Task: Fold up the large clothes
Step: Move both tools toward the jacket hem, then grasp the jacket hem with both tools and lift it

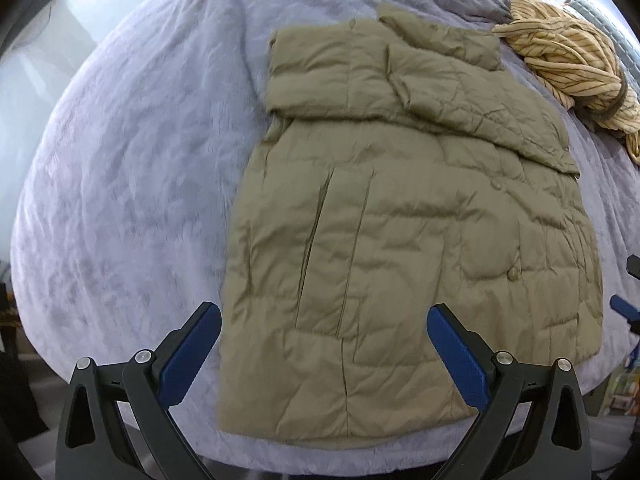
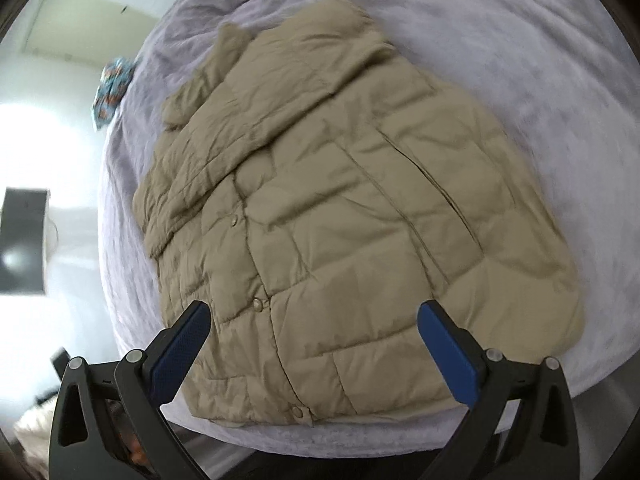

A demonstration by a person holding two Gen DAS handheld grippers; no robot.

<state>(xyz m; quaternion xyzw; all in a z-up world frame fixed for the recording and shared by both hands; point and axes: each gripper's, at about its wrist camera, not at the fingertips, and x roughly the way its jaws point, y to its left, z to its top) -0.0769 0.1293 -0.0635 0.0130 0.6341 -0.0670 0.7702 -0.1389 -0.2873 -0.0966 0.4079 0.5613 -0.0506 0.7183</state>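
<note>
A khaki quilted puffer jacket (image 1: 400,240) lies flat on a lavender fleece bed cover (image 1: 140,160), sleeves folded across its chest, hem toward me. It also shows in the right wrist view (image 2: 340,220). My left gripper (image 1: 324,320) is open and empty, hovering above the jacket's hem on the left half. My right gripper (image 2: 314,316) is open and empty, hovering above the hem near the snap buttons (image 2: 258,304). The right gripper's blue tip (image 1: 624,310) shows at the far right of the left wrist view.
A tan striped garment (image 1: 568,56) lies bunched at the back right of the bed. A patterned cloth (image 2: 112,88) lies by the bed's far left edge. The bed cover's front edge (image 2: 320,440) runs just below the hem. A dark screen (image 2: 22,240) stands at the left wall.
</note>
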